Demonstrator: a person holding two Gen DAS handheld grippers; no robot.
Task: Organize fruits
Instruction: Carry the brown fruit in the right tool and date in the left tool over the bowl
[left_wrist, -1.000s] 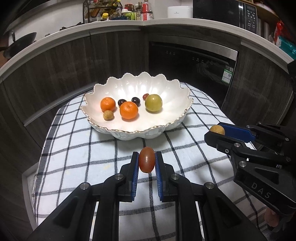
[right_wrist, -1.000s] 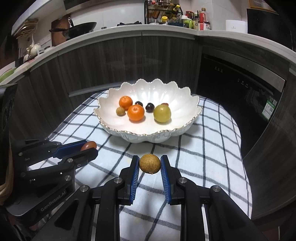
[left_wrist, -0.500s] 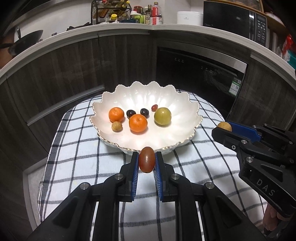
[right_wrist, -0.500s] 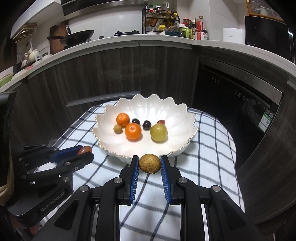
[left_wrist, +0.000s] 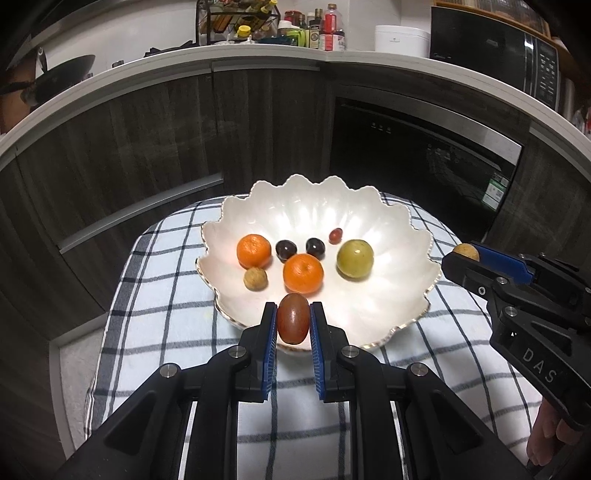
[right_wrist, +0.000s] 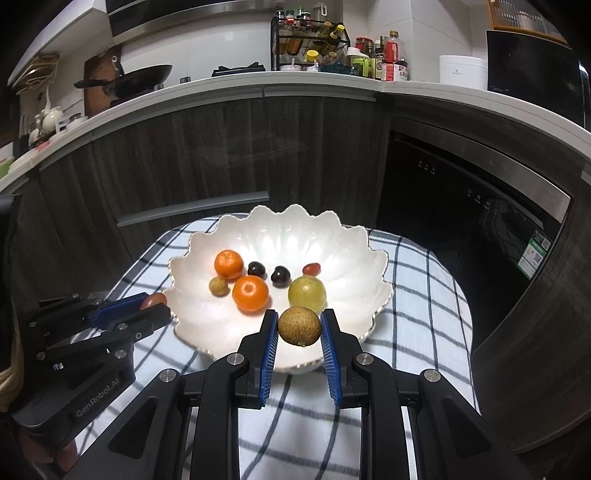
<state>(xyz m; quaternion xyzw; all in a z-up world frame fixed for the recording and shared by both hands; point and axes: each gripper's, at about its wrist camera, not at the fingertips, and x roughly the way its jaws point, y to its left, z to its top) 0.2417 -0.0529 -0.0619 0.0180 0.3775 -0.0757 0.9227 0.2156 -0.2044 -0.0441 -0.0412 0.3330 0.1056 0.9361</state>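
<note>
A white scalloped bowl (left_wrist: 402, 236) (right_wrist: 354, 240) sits on a checked cloth. Inside lie two oranges (left_wrist: 303, 273) (right_wrist: 250, 293), a green-yellow fruit (left_wrist: 354, 257) (right_wrist: 306, 293), two dark grapes (left_wrist: 286, 249), a small red fruit (left_wrist: 335, 235) and a small brown longan (left_wrist: 255, 278). My left gripper (left_wrist: 293, 319) is shut on a reddish-brown oval fruit (left_wrist: 293, 323), held above the bowl's near rim. My right gripper (right_wrist: 299, 326) is shut on a brown round longan (right_wrist: 299, 325), also over the near rim. Each gripper shows at the side of the other's view (left_wrist: 465, 258) (right_wrist: 153, 306).
The checked cloth (left_wrist: 162, 317) covers a small round table. Dark wood cabinets (right_wrist: 184, 155) and a dark oven front (left_wrist: 424, 162) curve behind it. The counter above carries a spice rack (right_wrist: 310, 44), bottles, a wok (right_wrist: 140, 79) and a white pot (left_wrist: 402, 38).
Both grippers have moved forward and a little up with their fruits, from over the cloth to above the bowl's near rim. The bowl's contents have not shifted.
</note>
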